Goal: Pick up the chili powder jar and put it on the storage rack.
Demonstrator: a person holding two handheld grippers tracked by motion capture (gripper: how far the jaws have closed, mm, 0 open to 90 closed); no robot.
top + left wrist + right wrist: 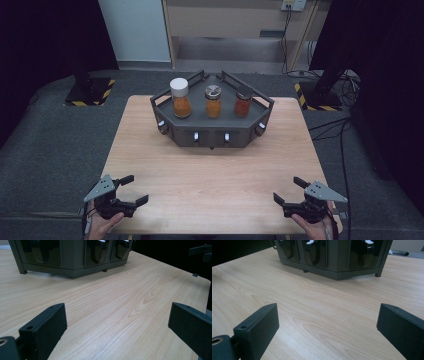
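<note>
Resting on the pale wooden table [210,170], a dark rack [212,132] amid grey carpet [50,145]

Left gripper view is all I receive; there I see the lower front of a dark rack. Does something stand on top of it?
Observer: Yes, three jars stand in a row on the rack.
Operator: Are their lids alike?
Observer: No. The left jar has a white lid, the middle jar a grey one, the right jar a dark one.
Operator: And where is my other gripper?
Observer: The right gripper is open, over the near right corner of the table, far from the rack.
</note>
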